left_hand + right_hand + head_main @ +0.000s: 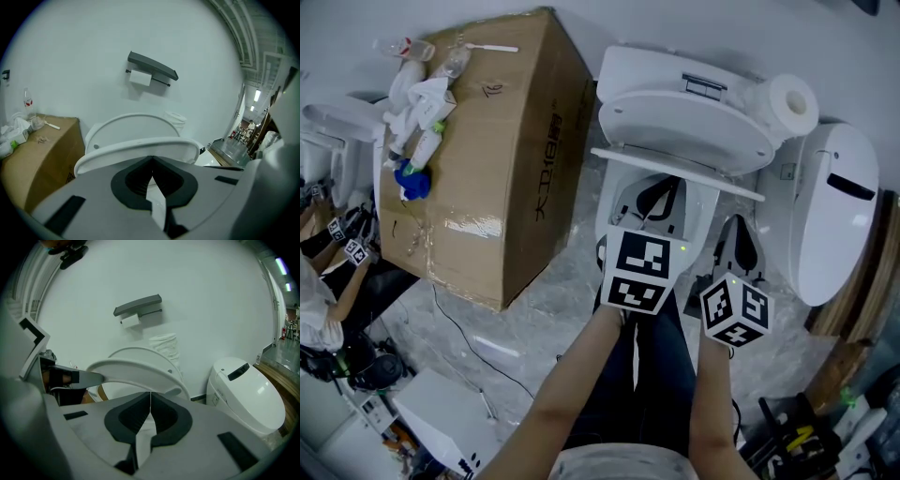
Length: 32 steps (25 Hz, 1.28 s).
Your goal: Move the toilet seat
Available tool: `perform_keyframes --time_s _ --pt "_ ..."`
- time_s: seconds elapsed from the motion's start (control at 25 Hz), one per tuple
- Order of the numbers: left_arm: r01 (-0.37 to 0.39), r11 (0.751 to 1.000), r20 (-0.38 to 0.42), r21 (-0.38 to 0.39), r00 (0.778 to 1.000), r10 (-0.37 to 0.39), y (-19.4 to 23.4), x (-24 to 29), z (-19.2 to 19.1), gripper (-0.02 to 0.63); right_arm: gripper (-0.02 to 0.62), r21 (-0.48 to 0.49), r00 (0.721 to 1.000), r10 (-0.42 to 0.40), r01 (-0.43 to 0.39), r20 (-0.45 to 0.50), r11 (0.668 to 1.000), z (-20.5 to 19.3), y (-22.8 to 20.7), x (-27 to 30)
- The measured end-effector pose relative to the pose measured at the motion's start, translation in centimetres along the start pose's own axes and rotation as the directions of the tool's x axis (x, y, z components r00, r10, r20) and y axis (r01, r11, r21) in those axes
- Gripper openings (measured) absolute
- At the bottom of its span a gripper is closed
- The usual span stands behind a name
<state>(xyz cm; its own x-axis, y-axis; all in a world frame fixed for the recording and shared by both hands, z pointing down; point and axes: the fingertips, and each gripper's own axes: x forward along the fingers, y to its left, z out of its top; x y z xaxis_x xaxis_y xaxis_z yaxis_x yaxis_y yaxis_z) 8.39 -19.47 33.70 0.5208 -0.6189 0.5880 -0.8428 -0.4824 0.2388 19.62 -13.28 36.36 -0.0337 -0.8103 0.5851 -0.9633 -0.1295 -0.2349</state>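
1. Grey jaws of my left claw (152, 161) are clenched tip to tip, with nothing between them
2. Just past those tips I see the front rim of the toilet seat (136, 146). It is lifted partway, off the bowl (701, 214) and short of the lid (129, 126). In the right gripper view the left claw's tips meet that rim, though I can't tell how firmly they press
3. My right claw (150, 397) is clenched and empty too, held just beside the left one, off the seat's right side and apart from it
4. Behind the seat the lid stands up against the tank (670, 67), and a toilet roll (792, 103) sits at the tank's right end
5. On the white wall above hangs a grey paper holder (152, 65)
6. A cardboard box (506, 169) stands left of the toilet with bottles (427, 131) piled on top, and a second white toilet (248, 394) stands to the right
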Motion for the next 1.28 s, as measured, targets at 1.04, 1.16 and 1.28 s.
perform_keyframes --time_s 1.04,1.16,1.28 --pt "-0.007 1.0 0.049 0.011 0.999 0.006 1.9 4.5 4.4 0.015 0.018 0.038 0.999 0.029 -0.027 -0.045 0.999 -1.1 0.2 2.1" --pt "-0.009 1.0 0.055 0.006 0.998 0.009 2.1 4.8 4.6 0.015 0.018 0.041 0.998 0.038 -0.036 -0.051 0.999 -1.3 0.5 2.3" --pt "-0.008 1.0 0.059 0.011 0.998 0.007 2.1 5.0 4.9 0.015 0.018 0.038 0.997 0.046 -0.044 -0.055 0.998 -1.4 0.9 2.3"
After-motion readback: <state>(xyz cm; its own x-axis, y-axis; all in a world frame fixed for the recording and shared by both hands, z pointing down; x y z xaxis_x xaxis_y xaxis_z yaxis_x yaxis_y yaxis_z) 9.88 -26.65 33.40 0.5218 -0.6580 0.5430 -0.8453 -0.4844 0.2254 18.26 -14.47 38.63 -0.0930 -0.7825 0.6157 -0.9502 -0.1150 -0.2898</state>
